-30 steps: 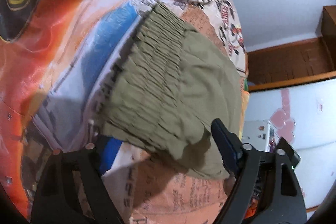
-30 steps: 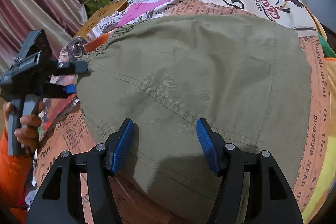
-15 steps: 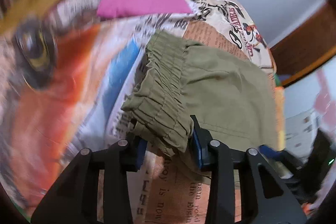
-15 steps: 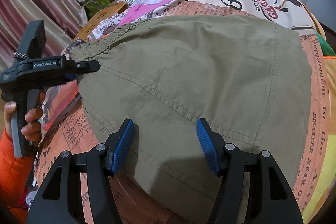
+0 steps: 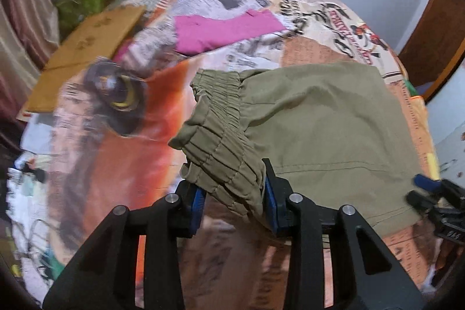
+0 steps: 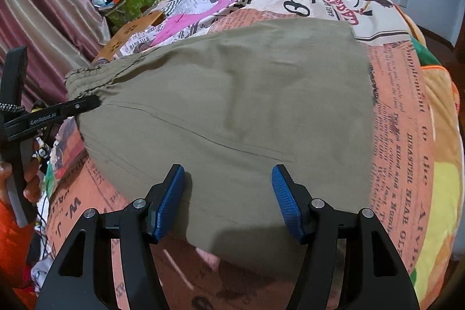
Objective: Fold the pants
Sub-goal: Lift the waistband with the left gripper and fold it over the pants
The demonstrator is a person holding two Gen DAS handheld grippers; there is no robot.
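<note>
Left hand-held gripper [image 5: 232, 204] is pinching the elastic waistband corner of the olive pants [image 6: 232, 106], lying folded compactly on the bed [image 6: 407, 135]. Right hand-held gripper [image 6: 229, 202] is hovering wide over their near edge, so probably one last fold is remaining.

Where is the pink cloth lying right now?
In the left wrist view the pink cloth lies on the printed bedspread, beyond the waistband of the olive pants, with a cardboard sheet to its left.
</note>
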